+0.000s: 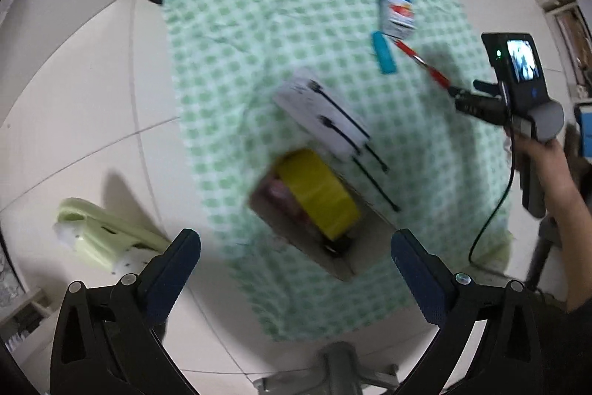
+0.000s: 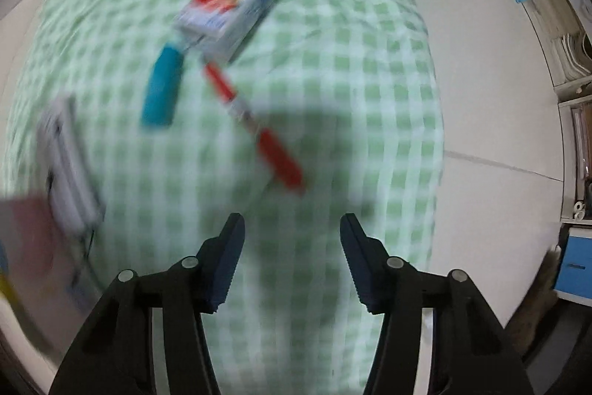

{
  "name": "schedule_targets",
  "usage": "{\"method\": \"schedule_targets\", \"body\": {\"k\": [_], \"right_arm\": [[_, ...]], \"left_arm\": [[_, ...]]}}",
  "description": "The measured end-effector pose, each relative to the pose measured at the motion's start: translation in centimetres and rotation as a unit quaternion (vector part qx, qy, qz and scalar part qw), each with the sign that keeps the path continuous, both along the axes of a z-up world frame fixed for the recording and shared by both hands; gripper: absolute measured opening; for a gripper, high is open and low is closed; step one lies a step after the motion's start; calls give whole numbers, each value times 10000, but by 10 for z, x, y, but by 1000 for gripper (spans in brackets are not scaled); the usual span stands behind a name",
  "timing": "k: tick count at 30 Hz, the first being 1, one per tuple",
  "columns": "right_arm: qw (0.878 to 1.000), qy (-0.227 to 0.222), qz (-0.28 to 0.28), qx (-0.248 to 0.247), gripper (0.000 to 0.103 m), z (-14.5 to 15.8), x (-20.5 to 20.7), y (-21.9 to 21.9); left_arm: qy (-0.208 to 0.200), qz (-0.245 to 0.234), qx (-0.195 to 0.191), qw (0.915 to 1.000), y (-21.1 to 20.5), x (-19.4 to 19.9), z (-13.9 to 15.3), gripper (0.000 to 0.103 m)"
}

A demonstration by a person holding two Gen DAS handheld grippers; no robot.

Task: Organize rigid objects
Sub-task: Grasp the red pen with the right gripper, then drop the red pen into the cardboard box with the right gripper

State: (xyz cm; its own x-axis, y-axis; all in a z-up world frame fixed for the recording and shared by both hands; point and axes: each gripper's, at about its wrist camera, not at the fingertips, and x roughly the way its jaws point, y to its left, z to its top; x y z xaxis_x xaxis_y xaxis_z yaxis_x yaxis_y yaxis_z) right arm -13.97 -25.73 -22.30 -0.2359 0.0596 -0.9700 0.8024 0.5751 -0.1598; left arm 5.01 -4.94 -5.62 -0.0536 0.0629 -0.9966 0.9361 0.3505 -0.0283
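A green checked cloth [image 1: 229,36] covers the table. On it lie a white and blue box [image 1: 397,6], a teal case [image 1: 383,52] and a red pen [image 1: 421,62]; the right wrist view shows the box [image 2: 229,6], the teal case [image 2: 162,87] and the pen [image 2: 259,128] too. A cardboard box [image 1: 314,221] holds a yellow object [image 1: 318,197]. A white pack [image 1: 318,110] with black sticks lies beside it. My left gripper [image 1: 296,269] is open above the cardboard box. My right gripper [image 2: 292,258] is open just short of the pen; it also shows in the left wrist view [image 1: 470,99].
A pale green plastic item [image 1: 100,232] lies on the tiled floor left of the table. A chair base [image 1: 333,369] stands at the near edge. Shelves [image 2: 569,62] and a blue drawer unit [image 2: 577,265] stand to the right. A black cable [image 1: 492,210] hangs from the right gripper.
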Motion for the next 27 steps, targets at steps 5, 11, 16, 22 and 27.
{"method": "schedule_targets", "body": {"k": [5,11,16,22,27], "right_arm": [[9998,-147,-22,139,56,-40,23,-31],[9987,-414,-25,296,27,-66,35,-43],[9948,-666,-292,709,13,-43,27,-31],[9891,-1115,-523,805,13,30,23,-9],[9802,-1723,-537,811,13,107,39,22]], "left_arm": [[15,458,9,9989,-3,13,2,103],[-135,467,92,9988,-7,13,0,103],[-3,412,-55,9991,-9,9,11,103],[276,515,-466,9972,-5,8,35,103],[611,665,-828,9925,3,7,51,103]]}}
